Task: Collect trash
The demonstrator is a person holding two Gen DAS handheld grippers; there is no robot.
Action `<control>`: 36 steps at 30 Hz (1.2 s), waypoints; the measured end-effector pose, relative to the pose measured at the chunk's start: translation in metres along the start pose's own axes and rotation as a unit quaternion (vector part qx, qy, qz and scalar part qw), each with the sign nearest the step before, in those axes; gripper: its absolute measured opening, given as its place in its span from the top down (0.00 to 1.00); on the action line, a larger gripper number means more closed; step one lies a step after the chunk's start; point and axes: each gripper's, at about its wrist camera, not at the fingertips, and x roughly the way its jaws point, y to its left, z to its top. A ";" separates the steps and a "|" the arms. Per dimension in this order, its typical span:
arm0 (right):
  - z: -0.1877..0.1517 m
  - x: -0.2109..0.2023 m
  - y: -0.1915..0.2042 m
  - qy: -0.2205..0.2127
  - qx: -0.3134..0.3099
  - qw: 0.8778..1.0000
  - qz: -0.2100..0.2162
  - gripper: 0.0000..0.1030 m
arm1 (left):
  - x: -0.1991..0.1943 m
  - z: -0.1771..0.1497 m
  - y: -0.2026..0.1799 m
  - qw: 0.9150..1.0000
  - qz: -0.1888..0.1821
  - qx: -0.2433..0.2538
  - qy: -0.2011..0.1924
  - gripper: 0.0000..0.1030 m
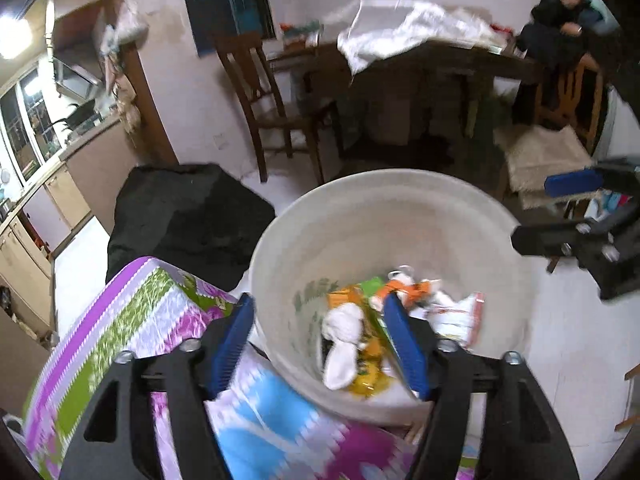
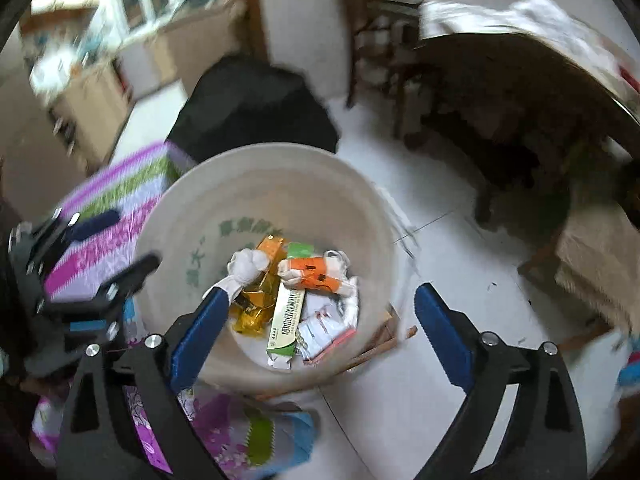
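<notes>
white bucket (image 2: 280,184) with faded green lettering; inside it an orange wrapper (image 2: 316,274), a green-and-white box (image 2: 286,320), gold foil (image 2: 252,304) and white tissue (image 2: 248,266); floral cloth (image 1: 132,320) striped purple, green, pink and blue; blue pads (image 1: 236,344) on black grippers

White bucket (image 2: 360,208) of trash sitting on a pale tiled floor.

The round, off-white plastic bucket is standing upright and open-topped, with faded green lettering showing on its inner wall. Trash is lying piled loosely at its bottom: a crumpled white tissue (image 2: 246,266) is resting toward one side, touching a shiny gold and orange wrapper (image 2: 260,300). A long green and white carton (image 2: 286,322) is lying flat across the middle. An orange and white packet (image 2: 316,276) is lying crosswise at the carton's far end, and white packaging with red print (image 2: 328,328) is sitting beside the carton, against the bucket's wall.
</notes>
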 end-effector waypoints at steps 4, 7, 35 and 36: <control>-0.053 -0.054 -0.005 -0.088 0.046 0.995 -0.017 0.06 | -0.062 -0.029 -0.012 0.996 0.030 -0.012 -0.086 0.04; -0.090 -0.097 -0.001 -0.165 0.060 0.982 -0.071 0.06 | -0.107 -0.049 -0.017 0.991 0.023 -0.035 -0.125 0.04; -0.227 -0.226 0.043 -0.329 0.091 0.930 -0.138 0.05 | -0.261 -0.138 -0.077 0.976 0.062 -0.085 -0.188 0.04; -0.228 -0.226 0.043 -0.328 0.092 0.930 -0.138 0.05 | -0.262 -0.139 -0.079 0.977 0.062 -0.085 -0.188 0.04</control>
